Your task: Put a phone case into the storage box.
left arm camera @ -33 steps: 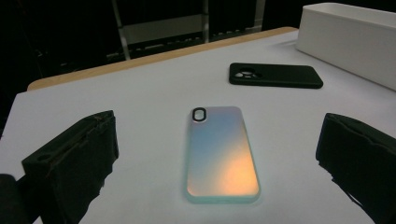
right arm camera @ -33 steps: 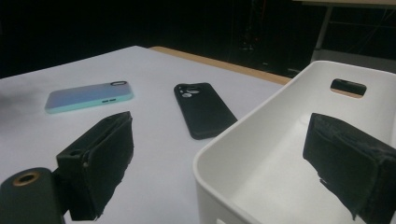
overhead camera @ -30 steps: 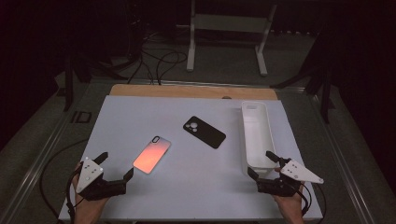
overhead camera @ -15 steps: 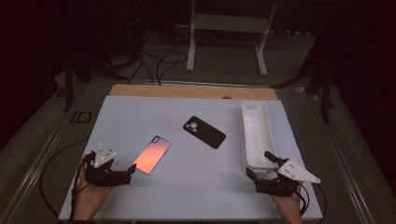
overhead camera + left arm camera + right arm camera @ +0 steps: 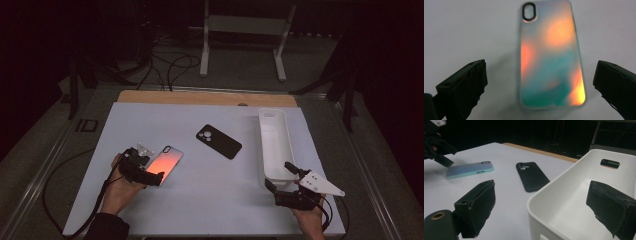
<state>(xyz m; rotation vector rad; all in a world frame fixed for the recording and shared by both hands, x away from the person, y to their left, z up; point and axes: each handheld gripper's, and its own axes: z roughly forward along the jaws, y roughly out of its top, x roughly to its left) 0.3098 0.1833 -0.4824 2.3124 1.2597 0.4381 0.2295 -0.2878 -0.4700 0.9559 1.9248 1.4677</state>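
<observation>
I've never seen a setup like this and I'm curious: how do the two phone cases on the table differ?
The iridescent case shimmers orange and teal; the black case is plain matte black. The iridescent case has a tall oval camera hole, the black case a squarish cutout with round lens holes. The open left gripper is at the iridescent case's end; the black case lies alone mid-table. Both lie flat, backs up.

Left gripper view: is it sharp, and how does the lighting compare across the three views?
Left gripper view: soft focus, the iridescent phone case blurred at its edges, a faint shadow along its left side. High view: table evenly lit, surroundings almost black. Right gripper view: the black phone case fairly crisp, the near jaws and white bin softer, background dark.
</observation>
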